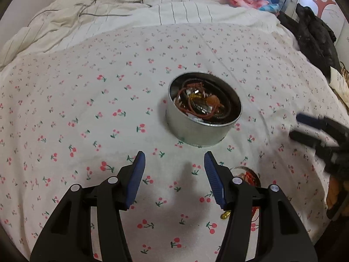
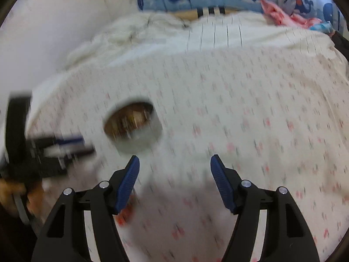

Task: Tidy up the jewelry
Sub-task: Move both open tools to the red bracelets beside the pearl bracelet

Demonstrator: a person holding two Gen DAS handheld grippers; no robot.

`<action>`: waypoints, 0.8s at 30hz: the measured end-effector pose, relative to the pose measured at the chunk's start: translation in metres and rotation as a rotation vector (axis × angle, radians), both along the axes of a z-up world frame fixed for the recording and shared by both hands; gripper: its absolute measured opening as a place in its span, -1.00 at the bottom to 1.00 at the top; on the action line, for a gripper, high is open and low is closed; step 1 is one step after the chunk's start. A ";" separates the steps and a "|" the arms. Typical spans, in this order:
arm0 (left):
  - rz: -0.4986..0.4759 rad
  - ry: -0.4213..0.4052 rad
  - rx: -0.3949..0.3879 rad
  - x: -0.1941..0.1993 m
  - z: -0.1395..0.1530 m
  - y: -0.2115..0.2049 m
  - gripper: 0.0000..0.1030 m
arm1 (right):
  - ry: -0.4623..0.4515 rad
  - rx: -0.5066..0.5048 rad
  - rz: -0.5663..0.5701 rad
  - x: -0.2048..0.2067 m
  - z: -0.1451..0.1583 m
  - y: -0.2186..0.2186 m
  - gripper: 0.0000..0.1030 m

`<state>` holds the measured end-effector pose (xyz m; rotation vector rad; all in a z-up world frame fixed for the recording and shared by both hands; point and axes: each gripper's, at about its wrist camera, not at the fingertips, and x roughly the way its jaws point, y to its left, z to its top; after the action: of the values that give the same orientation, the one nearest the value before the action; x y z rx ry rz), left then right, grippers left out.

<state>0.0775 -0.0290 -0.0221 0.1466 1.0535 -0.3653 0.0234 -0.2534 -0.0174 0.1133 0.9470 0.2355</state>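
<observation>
Both grippers gape empty over the bed: left gripper, right gripper. Loose jewelry lies just right of the left one, nearer it; the tin sits ahead.

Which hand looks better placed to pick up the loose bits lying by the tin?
Probably the left: its open tongs hover right beside the loose jewelry. The right tongs, also open, are blurred.
</observation>
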 end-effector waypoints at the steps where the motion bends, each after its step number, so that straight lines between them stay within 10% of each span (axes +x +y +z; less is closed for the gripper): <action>1: -0.008 0.013 0.003 0.000 -0.002 -0.002 0.03 | 0.010 -0.007 0.027 0.002 -0.001 0.005 0.27; 18: -0.070 -0.028 0.097 -0.012 -0.006 -0.021 0.20 | -0.003 -0.358 0.094 0.004 -0.033 0.054 0.30; 24: -0.181 0.010 0.039 -0.022 -0.002 -0.027 0.20 | -0.011 -0.260 -0.021 0.009 -0.018 0.021 0.31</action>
<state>0.0555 -0.0557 -0.0236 0.2769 1.0606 -0.5093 0.0325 -0.2323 -0.0357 -0.1174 0.9571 0.0919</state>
